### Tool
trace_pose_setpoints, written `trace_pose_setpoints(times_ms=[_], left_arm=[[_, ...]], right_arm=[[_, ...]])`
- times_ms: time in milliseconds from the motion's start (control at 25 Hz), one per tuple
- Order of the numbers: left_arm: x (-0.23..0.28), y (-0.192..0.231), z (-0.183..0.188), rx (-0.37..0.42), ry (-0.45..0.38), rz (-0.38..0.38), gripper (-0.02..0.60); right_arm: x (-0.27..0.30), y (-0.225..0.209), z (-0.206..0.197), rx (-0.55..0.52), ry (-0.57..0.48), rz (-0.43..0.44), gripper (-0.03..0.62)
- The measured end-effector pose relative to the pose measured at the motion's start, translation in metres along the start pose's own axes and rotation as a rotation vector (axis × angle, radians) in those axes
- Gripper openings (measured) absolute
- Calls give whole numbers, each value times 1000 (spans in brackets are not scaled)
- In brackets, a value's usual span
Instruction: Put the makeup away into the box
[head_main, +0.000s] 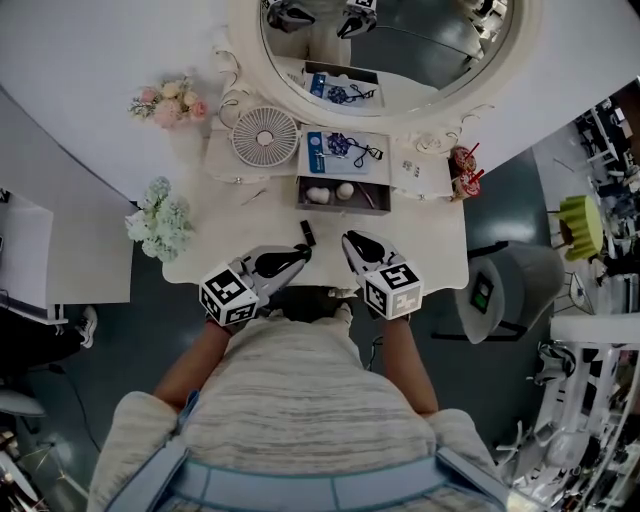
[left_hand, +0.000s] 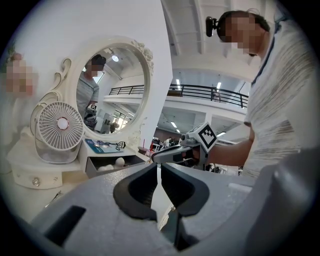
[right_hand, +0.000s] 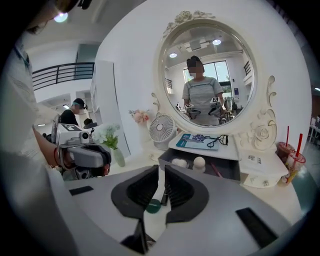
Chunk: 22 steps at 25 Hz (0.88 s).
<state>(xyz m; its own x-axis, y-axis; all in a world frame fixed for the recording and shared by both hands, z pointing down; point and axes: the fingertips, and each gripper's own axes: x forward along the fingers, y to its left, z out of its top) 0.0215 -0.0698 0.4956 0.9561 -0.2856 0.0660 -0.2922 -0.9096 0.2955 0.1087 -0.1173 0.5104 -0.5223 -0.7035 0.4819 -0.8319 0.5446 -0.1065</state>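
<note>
Head view, makeup: a small dark cylindrical tube (head_main: 307, 232) lies on the white vanity table (head_main: 220, 235), just in front of the grey open drawer box (head_main: 340, 209) and outside it; it looks like an item still to be put away
Head view, grippers: the left gripper (head_main: 303, 250) and the right gripper (head_main: 350, 238) sit on either side of the tube on its near side, both short of it; probably placed for a pick-up
Head view, hidden: the table's near edge is covered by the grippers and the person's body; what kind of makeup the tube is cannot be told
Left gripper view, jaws: drawn in to a thin slit, nothing between them; the gripper points level across the table and seems idle
Left gripper view, hidden: the tube is out of sight behind the gripper's own grey body; the box (left_hand: 97, 169) shows at left, its inside mostly cut off
Right gripper view, jaws: a little apart and empty; they tilt down toward the tube (right_hand: 165, 199), which shows through the gap, lying beyond the pads and untouched
Right gripper view, hard to tell: a green round thing (right_hand: 153, 206) beside the tube is half covered by a jaw, so I cannot say what it is; the box (right_hand: 225, 172) stands farther back
</note>
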Motion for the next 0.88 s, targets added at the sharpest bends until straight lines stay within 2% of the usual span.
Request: trace_pose_setpoints(times_ms=[200,480,880], left_arm=[[-4,-3,1,4,-1,1,17],[-9,-6,1,21,1,-1,17],[-14,-6,3,30,-2,-3,17]], right_arm=[[-8,17,-9,59,-29,39,40],[-14,42,-5,87,-111,109,40],[-12,64,1,96,-175,147,10]])
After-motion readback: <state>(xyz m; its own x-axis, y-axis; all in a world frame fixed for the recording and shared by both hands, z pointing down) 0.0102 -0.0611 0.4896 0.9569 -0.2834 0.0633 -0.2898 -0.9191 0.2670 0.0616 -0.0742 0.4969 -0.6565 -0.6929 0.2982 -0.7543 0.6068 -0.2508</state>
